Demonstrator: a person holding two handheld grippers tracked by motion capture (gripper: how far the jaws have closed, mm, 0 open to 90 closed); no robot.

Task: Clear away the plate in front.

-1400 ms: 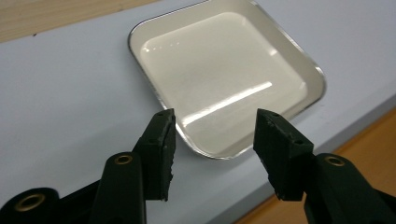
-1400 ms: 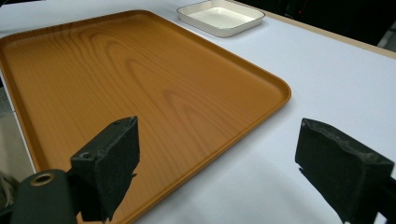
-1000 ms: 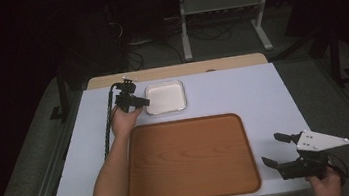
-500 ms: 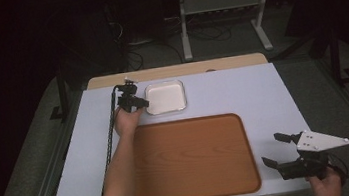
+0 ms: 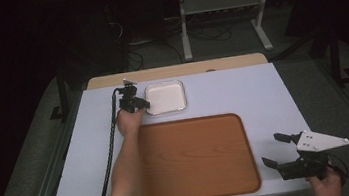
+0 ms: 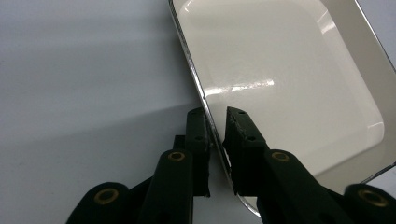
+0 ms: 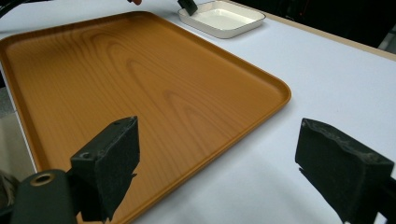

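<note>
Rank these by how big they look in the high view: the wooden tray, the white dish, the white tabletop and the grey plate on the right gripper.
1. White tabletop
2. Wooden tray
3. White dish
4. Grey plate, slightly smaller than the dish though nearer the camera, so its real size is likely smaller still.

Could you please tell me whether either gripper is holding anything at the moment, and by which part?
The left gripper grips the white dish by its rim. The right gripper is open, holding nothing.
</note>
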